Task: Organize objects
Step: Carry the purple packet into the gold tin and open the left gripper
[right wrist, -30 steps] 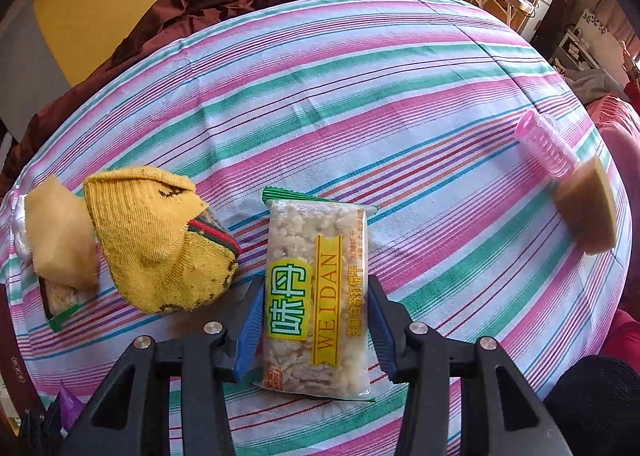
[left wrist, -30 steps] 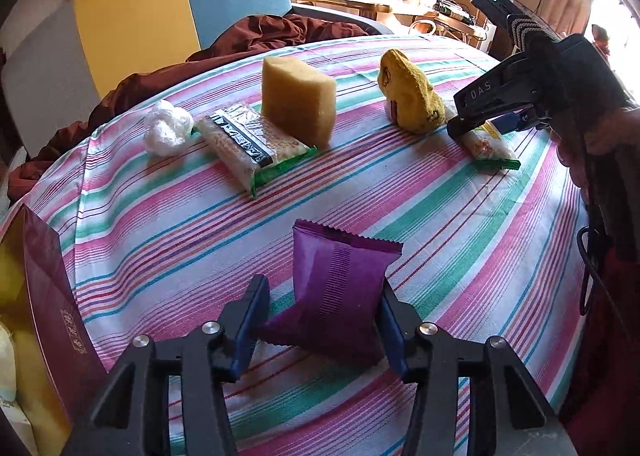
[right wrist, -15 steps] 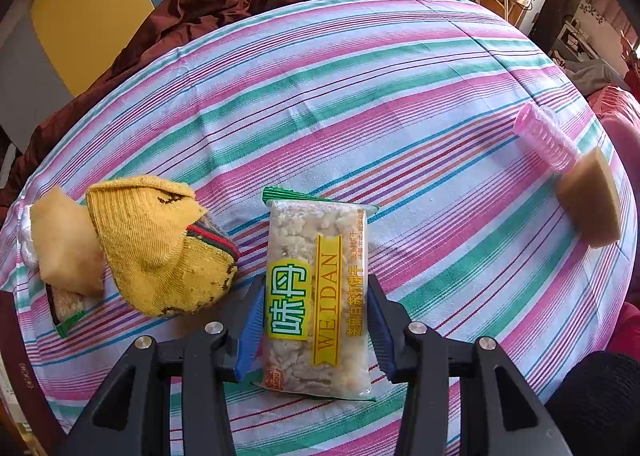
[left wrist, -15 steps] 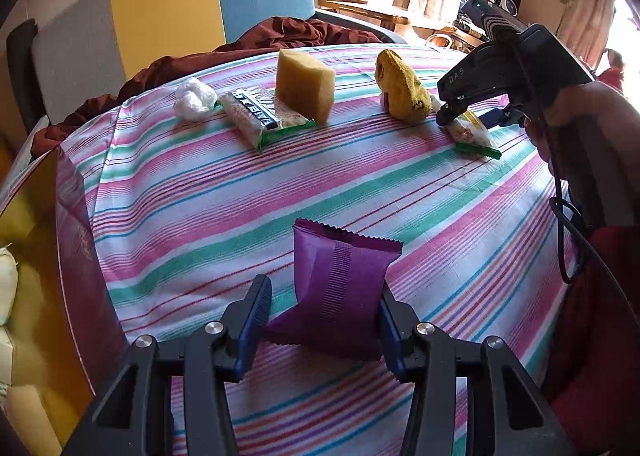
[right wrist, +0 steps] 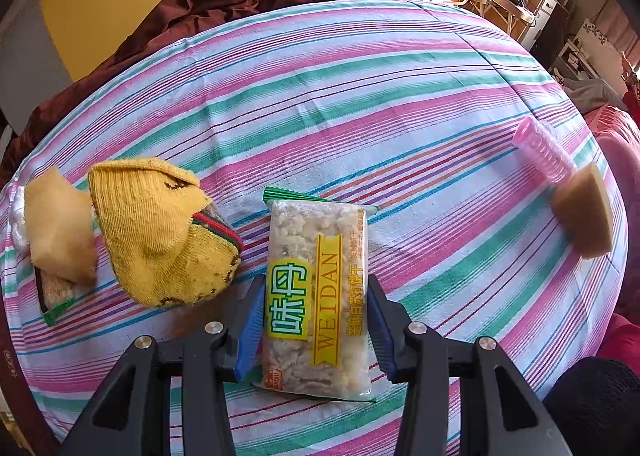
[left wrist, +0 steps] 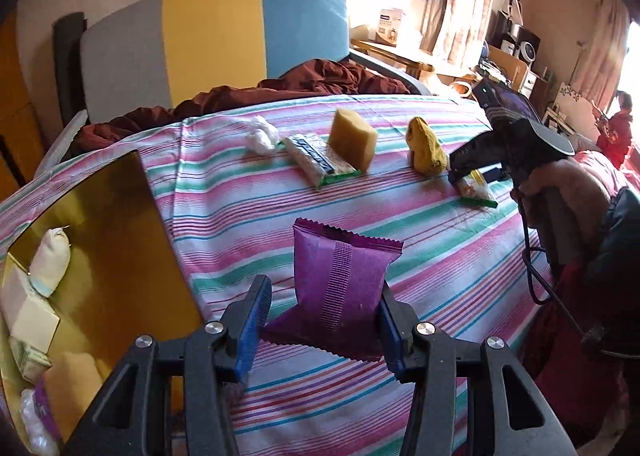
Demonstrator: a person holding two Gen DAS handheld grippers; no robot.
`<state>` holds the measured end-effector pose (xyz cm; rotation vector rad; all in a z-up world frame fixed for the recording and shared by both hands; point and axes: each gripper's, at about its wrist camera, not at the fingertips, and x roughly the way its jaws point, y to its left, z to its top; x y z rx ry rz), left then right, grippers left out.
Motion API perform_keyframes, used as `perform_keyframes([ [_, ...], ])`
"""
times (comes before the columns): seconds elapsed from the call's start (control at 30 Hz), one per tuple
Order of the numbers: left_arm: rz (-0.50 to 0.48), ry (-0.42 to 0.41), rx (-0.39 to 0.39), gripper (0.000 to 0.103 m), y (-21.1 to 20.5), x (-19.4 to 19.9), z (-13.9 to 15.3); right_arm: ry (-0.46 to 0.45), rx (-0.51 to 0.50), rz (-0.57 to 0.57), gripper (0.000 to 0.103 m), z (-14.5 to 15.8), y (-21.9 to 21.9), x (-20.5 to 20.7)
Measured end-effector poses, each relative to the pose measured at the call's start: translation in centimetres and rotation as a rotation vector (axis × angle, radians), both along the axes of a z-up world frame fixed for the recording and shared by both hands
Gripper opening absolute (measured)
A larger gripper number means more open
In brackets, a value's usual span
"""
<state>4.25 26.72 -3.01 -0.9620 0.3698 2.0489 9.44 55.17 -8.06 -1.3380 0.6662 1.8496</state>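
A purple snack packet [left wrist: 340, 280] stands upright between the blue pads of my left gripper [left wrist: 322, 296], which is shut on it and holds it above the striped tablecloth [left wrist: 248, 224]. Over a clear "Weidan" rice-snack packet [right wrist: 320, 256] that lies flat on the cloth, my right gripper [right wrist: 316, 296] points steeply down with both pads pressed on the packet's long sides. In the left wrist view the right gripper [left wrist: 460, 172] and the hand that holds it show at the right, over that same packet [left wrist: 474, 190].
An open box with a gold inside [left wrist: 100, 216] sits at the left and holds several small packets. On the cloth lie a yellow sock [right wrist: 160, 232], a tan sponge [left wrist: 352, 140], another snack bar [left wrist: 316, 160], a white wad [left wrist: 262, 134], a pink roller [right wrist: 544, 154] and a sponge wedge [right wrist: 586, 216].
My left gripper has risen and drawn back with the purple packet, bringing the gold box into view at the left. The right gripper and its snack packet have not moved.
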Motion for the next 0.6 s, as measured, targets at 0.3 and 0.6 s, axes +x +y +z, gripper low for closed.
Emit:
perform_keyframes([
  [0.3, 0.273, 0.024, 0.035, 0.051, -8.4, -5.9, 1.8, -0.012, 0.016, 0.016, 0.047, 0.2, 0.0, -0.2],
  [0.6, 0.526, -0.007, -0.013, 0.051, -17.4, -11.9, -0.1, -0.025, 0.031, 0.035, 0.047, 0.4, 0.0, -0.4],
])
